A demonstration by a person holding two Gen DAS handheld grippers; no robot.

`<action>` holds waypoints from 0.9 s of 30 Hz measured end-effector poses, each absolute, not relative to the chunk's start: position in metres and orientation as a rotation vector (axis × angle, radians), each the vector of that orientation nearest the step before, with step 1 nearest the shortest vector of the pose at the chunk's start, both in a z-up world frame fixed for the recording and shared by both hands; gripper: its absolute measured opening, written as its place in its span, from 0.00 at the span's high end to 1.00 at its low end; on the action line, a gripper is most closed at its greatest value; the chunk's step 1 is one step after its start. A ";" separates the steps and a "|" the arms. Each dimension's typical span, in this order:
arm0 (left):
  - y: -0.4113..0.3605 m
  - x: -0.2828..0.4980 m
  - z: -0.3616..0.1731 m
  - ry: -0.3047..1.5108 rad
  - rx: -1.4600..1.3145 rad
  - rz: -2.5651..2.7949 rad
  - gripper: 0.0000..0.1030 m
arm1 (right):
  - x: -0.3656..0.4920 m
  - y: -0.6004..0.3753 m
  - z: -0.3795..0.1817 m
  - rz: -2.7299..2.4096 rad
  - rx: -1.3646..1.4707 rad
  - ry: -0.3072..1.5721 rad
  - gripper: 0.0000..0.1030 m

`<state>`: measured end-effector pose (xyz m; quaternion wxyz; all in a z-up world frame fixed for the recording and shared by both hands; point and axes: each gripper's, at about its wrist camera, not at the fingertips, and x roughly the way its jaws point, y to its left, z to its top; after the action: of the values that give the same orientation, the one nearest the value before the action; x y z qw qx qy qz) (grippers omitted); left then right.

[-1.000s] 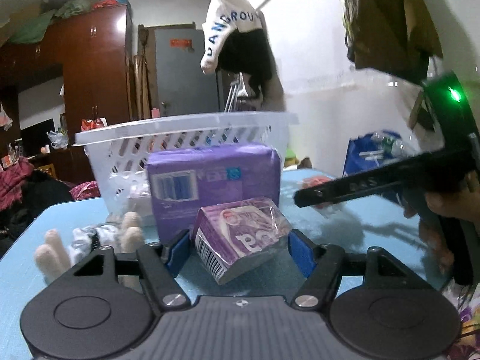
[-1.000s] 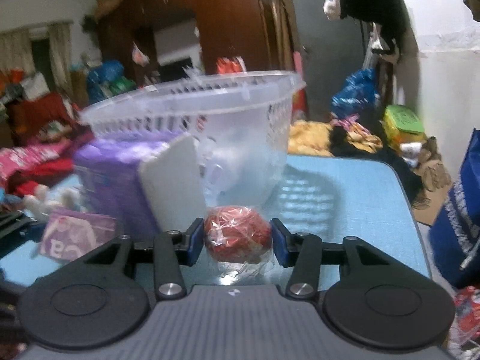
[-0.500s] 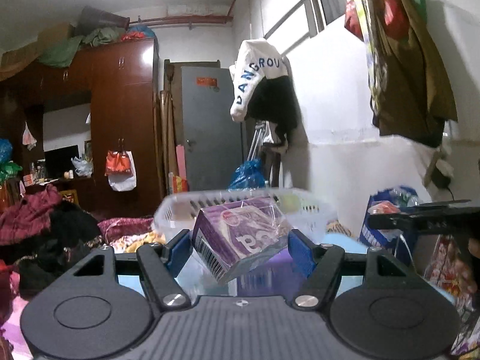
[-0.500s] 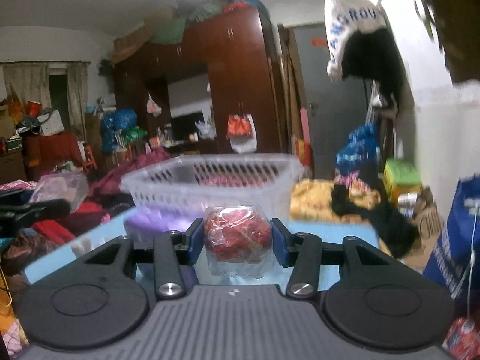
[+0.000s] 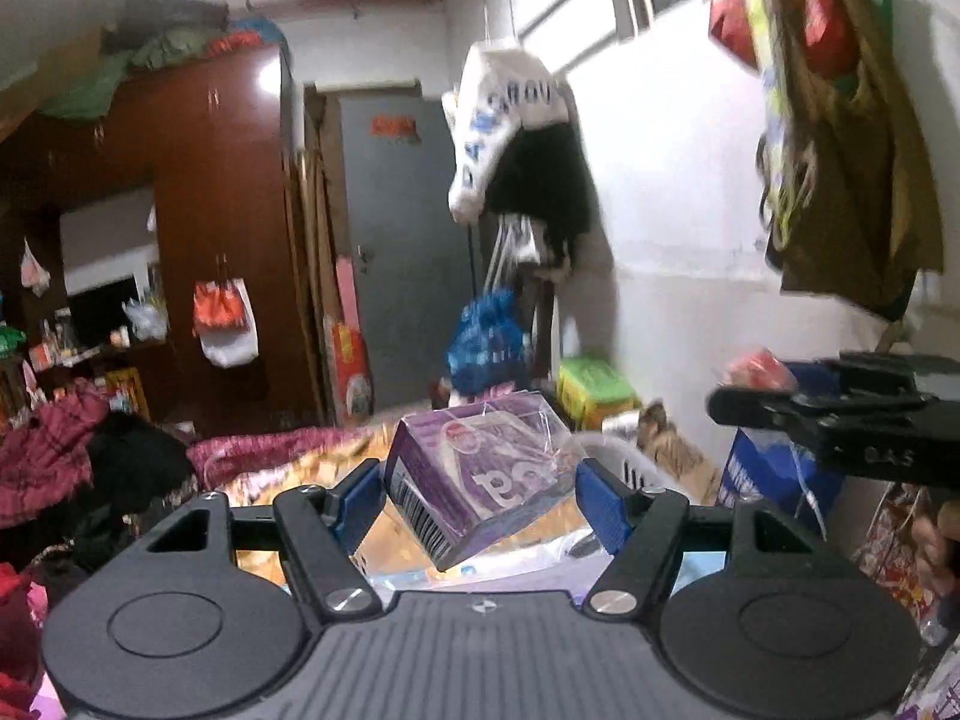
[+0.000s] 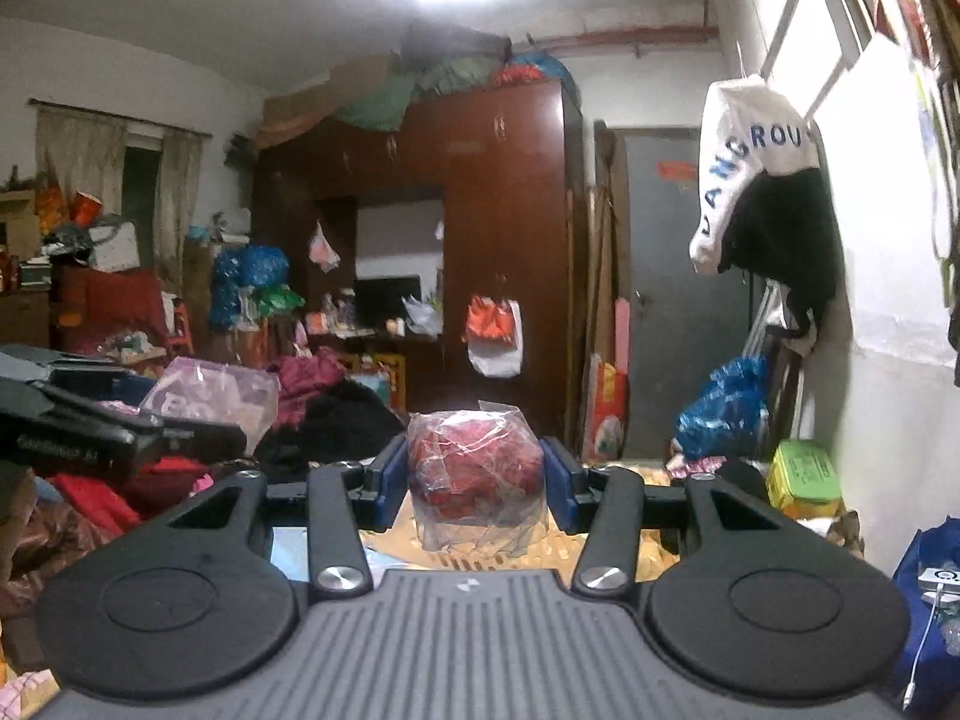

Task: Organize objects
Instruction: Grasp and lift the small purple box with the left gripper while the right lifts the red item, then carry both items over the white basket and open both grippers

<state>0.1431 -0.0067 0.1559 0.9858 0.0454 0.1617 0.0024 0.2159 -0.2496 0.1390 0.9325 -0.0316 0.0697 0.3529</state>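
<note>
Left wrist view: the left gripper [image 5: 480, 495] holds a purple box [image 5: 480, 483] wrapped in clear film, pinched between the two blue-padded fingers [image 5: 359, 501]. The box sits tilted, its barcode end dropped toward the left finger and its far corner raised. Just beyond the right finger, a strip of white basket [image 5: 630, 462] rim with slots shows below and behind the box; past the lower edge of the box, a pale blue patch of worktop [image 5: 702, 567] is visible. To the right of the fingers, at about the same height, the right gripper [image 5: 780, 405] appears side-on with a red bundle [image 5: 759, 369] at its tip.

Right wrist view: the right gripper [image 6: 477, 480] holds the red bundle [image 6: 477, 477] in crinkled clear plastic, clamped between its fingers [image 6: 384, 480], with loose wrap hanging beneath. A sliver of blue worktop [image 6: 288, 546] shows below the left finger. To the left of the fingers, the left gripper [image 6: 198, 420] is seen side-on carrying the purple box [image 6: 213, 399].

Straight ahead of both pairs of fingers stand a brown wardrobe [image 6: 504, 240] and a grey door [image 6: 672, 300]; a white-and-black jacket [image 6: 762, 192] hangs on the wall to the right.
</note>
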 end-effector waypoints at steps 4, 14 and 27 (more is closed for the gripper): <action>0.000 0.197 0.142 0.464 0.073 0.031 0.30 | 0.252 -0.230 0.127 0.680 -0.085 0.247 0.51; 0.013 0.288 0.090 0.727 0.045 -0.012 0.30 | 0.312 -0.189 0.087 0.652 -0.155 0.498 0.51; 0.037 0.305 0.064 0.780 -0.009 0.016 0.30 | 0.321 -0.191 0.073 0.640 -0.173 0.610 0.51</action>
<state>0.3051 0.0370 0.0643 0.9248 -0.0043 0.3803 0.0079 0.3215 -0.1910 0.0725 0.9002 -0.0836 0.2948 0.3095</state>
